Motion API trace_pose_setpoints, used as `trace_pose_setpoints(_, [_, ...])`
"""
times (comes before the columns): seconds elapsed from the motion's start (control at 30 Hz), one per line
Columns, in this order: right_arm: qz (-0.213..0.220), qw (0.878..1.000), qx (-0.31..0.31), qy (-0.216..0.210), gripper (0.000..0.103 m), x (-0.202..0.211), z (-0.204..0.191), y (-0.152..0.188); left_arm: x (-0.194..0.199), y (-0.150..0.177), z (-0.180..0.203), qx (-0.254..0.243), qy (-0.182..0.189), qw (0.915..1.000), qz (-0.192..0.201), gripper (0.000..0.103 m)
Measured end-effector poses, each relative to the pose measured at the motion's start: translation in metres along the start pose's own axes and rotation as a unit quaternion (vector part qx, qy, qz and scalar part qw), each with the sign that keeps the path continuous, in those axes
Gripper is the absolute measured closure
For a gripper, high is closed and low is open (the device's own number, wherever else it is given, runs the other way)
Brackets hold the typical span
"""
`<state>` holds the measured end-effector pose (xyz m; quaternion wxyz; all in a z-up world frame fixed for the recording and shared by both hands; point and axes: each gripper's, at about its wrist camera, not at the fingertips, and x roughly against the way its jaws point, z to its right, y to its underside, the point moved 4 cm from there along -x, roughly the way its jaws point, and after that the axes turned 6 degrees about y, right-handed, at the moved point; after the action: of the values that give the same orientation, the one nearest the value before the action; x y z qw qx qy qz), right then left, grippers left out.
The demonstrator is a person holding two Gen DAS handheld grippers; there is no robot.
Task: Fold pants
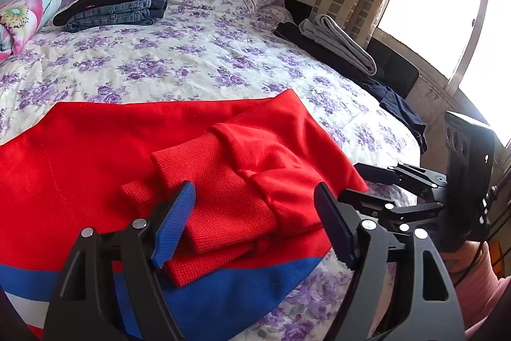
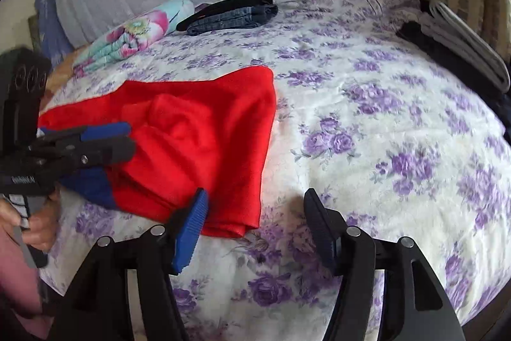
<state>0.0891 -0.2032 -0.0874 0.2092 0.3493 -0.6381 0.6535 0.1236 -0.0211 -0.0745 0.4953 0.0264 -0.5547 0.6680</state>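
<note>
We are working over the bed, its flat quilt serving as folding surface. The red pants are lying spread near its front edge, ribbed cuffs doubled over on top. Our left tongs are hanging apart just above those cuffs; our right tongs are gaping apart at the pants' folded corner, gripping nothing.

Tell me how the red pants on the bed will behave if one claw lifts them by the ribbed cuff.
The red pants would probably droop limply: they lie in soft, rumpled folds. The ribbed cuff looks thick and textured, so it likely grips well. Folded layers may slide apart.
</note>
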Motion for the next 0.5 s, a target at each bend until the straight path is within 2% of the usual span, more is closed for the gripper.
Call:
trace_pose_setpoints(0.07, [-0.001, 1.0, -0.024, 0.0, 0.035, 0.009, 0.005, 0.0, 0.001, 0.0, -0.001, 0.001, -0.001, 1.0, 0.003, 0.028])
trace_pose_setpoints(0.13, [0.005, 1.0, -0.011, 0.005, 0.035, 0.018, 0.0, 0.003, 0.006, -0.001, -0.002, 0.006, -0.003, 0.9999, 0.011, 0.027])
trace_pose_setpoints(0.23, [0.023, 0.999, 0.026, 0.025, 0.032, 0.032, -0.019, 0.004, 0.023, -0.001, -0.012, 0.045, -0.011, 0.9987, 0.022, 0.019])
trace_pose_setpoints(0.33, [0.055, 0.994, 0.09, 0.038, 0.028, 0.05, -0.053, -0.006, 0.067, 0.003, -0.031, 0.092, -0.02, 0.9944, 0.046, 0.015])
trace_pose_setpoints(0.4, [0.089, 0.987, 0.133, 0.032, 0.023, 0.063, -0.083, -0.019, 0.105, 0.007, -0.046, 0.106, -0.05, 0.9905, 0.072, 0.01])
trace_pose_setpoints(0.43, [0.108, 0.982, 0.152, 0.023, 0.022, 0.069, -0.1, -0.025, 0.126, 0.01, -0.055, 0.109, -0.076, 0.9874, 0.085, 0.008])
trace_pose_setpoints(0.5, [0.138, 0.972, 0.189, -0.016, 0.02, 0.078, -0.14, -0.035, 0.17, 0.019, -0.077, 0.121, -0.153, 0.9748, 0.108, 0.005])
